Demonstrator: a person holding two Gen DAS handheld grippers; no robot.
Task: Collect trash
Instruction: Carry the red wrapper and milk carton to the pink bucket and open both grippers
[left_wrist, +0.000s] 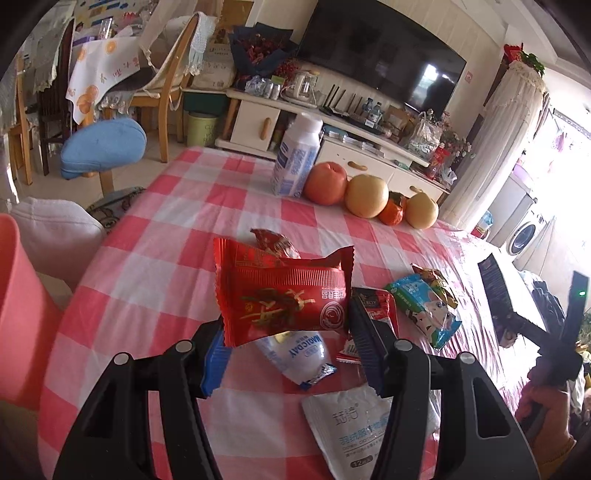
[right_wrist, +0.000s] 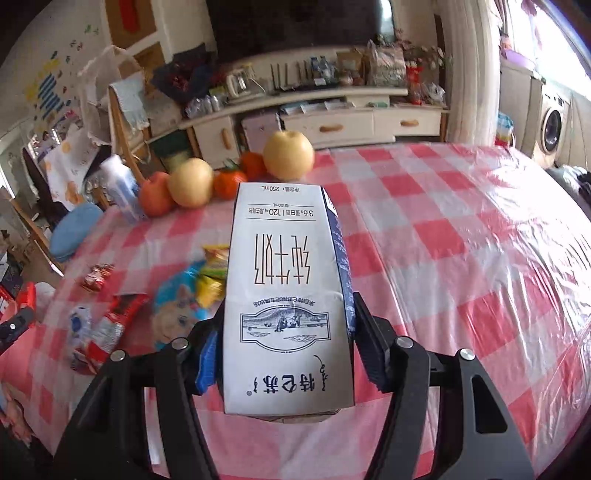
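Observation:
My left gripper (left_wrist: 288, 343) is shut on a red snack wrapper (left_wrist: 284, 291) and holds it above the red-checked table (left_wrist: 155, 266). Under it lie a white-blue sachet (left_wrist: 299, 354), a white wipes packet (left_wrist: 354, 432), a small red wrapper (left_wrist: 376, 310), a blue-green cartoon wrapper (left_wrist: 424, 310) and a dark red wrapper (left_wrist: 273, 242). My right gripper (right_wrist: 284, 350) is shut on a white milk carton (right_wrist: 288, 295), held upside down above the table. The right gripper with the carton shows at the right edge of the left wrist view (left_wrist: 517, 306). Loose wrappers (right_wrist: 110, 325) lie to its left.
A pink bin (left_wrist: 18, 314) stands at the table's left edge. At the far side of the table stand a white-blue bottle (left_wrist: 295, 155), an apple, two pears (left_wrist: 365, 195) and oranges. Chairs, a blue stool (left_wrist: 103, 144) and a TV cabinet are behind.

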